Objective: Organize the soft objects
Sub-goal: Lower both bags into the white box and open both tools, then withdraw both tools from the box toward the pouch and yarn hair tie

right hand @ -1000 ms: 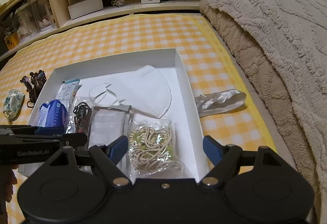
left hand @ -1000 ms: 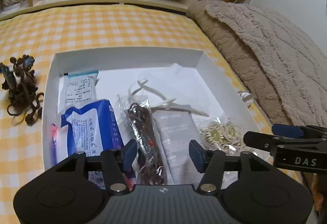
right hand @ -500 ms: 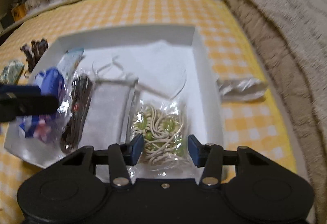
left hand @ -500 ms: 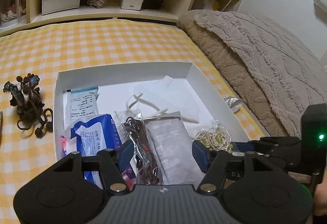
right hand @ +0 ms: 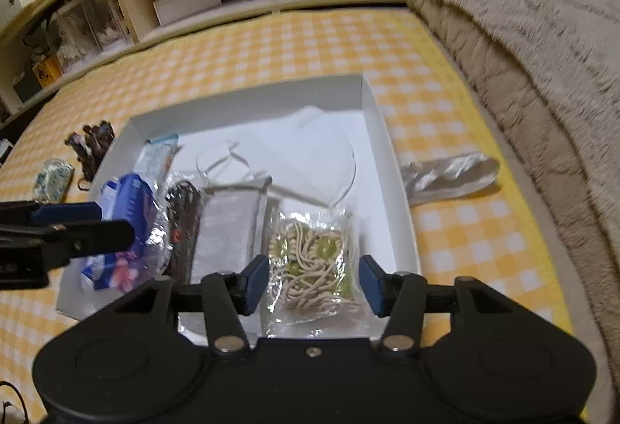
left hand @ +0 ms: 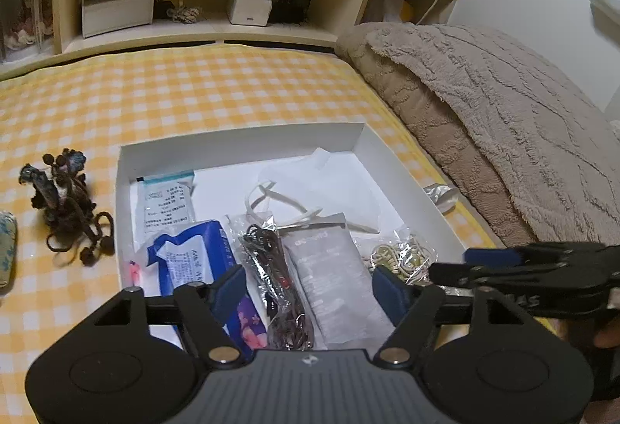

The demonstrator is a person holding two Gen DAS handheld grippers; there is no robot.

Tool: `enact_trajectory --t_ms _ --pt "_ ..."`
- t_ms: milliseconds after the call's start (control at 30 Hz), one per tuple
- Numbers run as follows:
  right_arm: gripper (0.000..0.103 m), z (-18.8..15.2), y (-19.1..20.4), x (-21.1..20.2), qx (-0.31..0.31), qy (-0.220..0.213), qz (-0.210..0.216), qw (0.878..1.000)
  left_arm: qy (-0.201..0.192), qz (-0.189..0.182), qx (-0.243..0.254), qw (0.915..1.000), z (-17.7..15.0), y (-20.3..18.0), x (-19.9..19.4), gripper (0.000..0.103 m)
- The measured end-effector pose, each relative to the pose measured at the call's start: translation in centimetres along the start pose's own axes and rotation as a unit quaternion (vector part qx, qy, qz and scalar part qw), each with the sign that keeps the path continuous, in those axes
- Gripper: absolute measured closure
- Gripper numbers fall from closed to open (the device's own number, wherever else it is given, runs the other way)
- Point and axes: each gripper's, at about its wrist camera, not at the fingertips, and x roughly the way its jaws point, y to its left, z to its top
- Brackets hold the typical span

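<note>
Cord packet (right hand: pixel 310 261) lengthwise toward box's (right hand: pixel 248 104) far wall, between part-open, just-widened right tool (right hand: pixel 312 286), ungripped.

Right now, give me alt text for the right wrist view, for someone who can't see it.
A right gripper hovers with open fingers over a clear bag of cream cord inside a white box on a yellow checked bed. The box also holds a white face mask and blue tissue pack; the left gripper enters from the left side.
</note>
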Motion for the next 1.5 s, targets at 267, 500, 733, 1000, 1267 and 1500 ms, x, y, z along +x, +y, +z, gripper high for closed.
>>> enact_trajectory --t_ms 267,500,733,1000,1267,1500 --pt "0.035 1.5 0.5 -3.8 -0.005 -0.035 -0.014 0.999 -0.007 0.019 -0.002 0.9998 0.5 0.2 -1.9 0.007" --pt "0.017 1.9 1.3 -6.1 -0.021 -0.049 -0.033 0.998 -0.021 0.029 -0.010 0.9993 0.8 0.7 -3.9 0.000" --pt "0.003 1.5 2.1 -8.3 -0.025 -0.068 -0.041 0.997 -0.018 0.042 -0.013 0.9989 0.6 1.7 -5.5 0.000" --pt "0.000 1.3 3.0 -10.2 -0.024 -0.078 -0.041 0.996 -0.032 0.046 -0.021 0.9982 0.4 2.8 -7.5 0.000" --pt "0.000 1.5 3.9 -10.4 -0.020 -0.084 -0.050 0.995 -0.042 0.062 -0.023 0.9969 0.0 4.7 -9.4 0.000" --pt "0.000 2.3 5.7 -9.6 -0.025 -0.100 -0.058 0.993 -0.049 0.090 -0.039 0.9940 -0.2 8.5 -11.0 0.000"
